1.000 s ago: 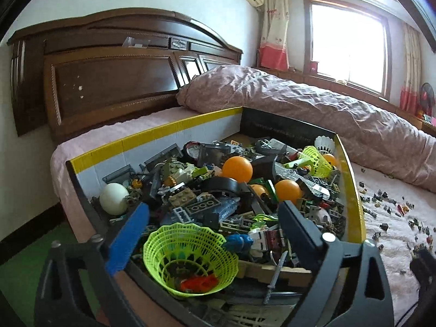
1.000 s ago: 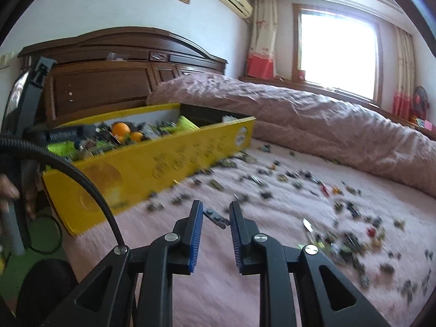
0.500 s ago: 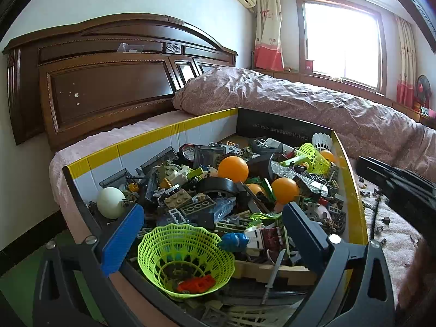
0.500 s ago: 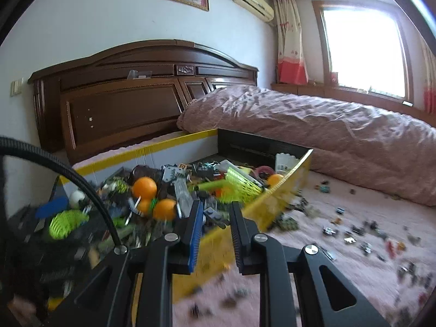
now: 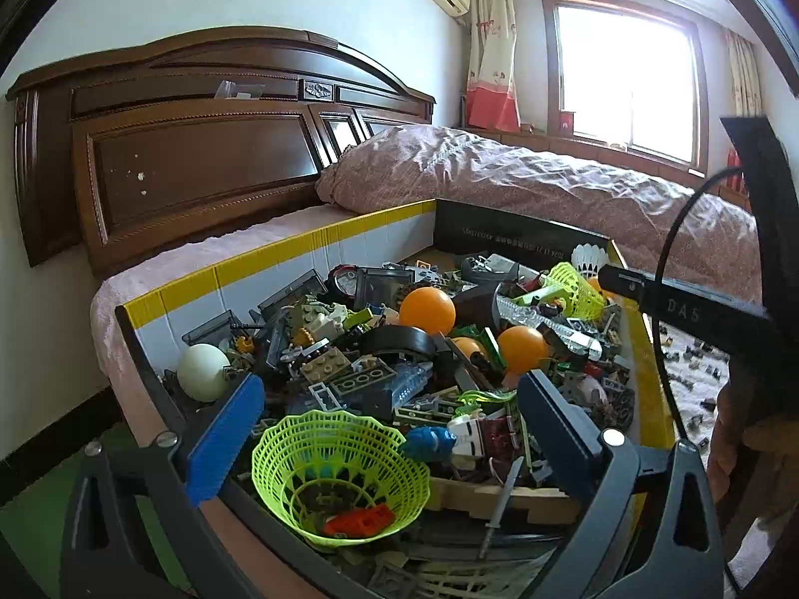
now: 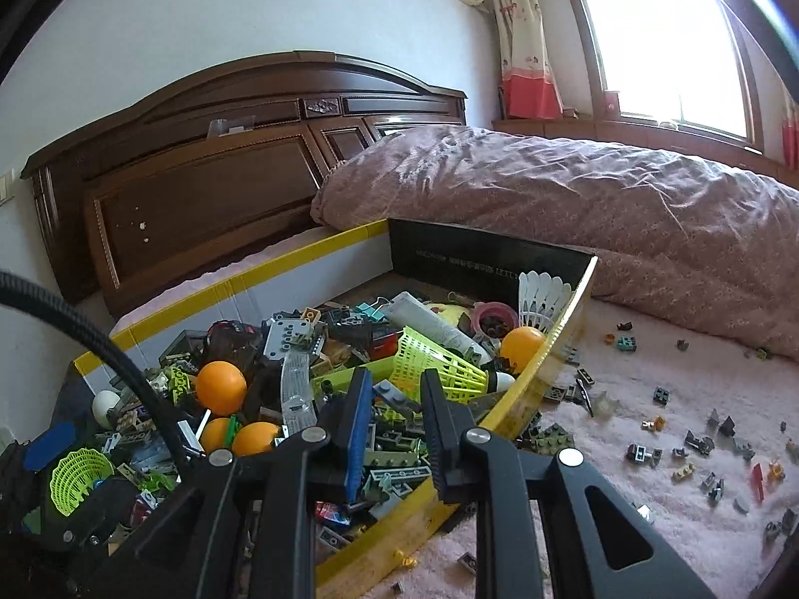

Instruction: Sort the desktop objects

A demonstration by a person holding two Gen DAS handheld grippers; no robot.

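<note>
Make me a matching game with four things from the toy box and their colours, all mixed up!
Things:
1. ball at the box's left edge
2. net basket nearest the left gripper
3. big ball in the middle of the pile
4. small plate between the right gripper's pads

Colours:
A. orange
B. grey
C. white
D. neon yellow-green

Pairs: 1-C, 2-D, 3-A, 4-B
</note>
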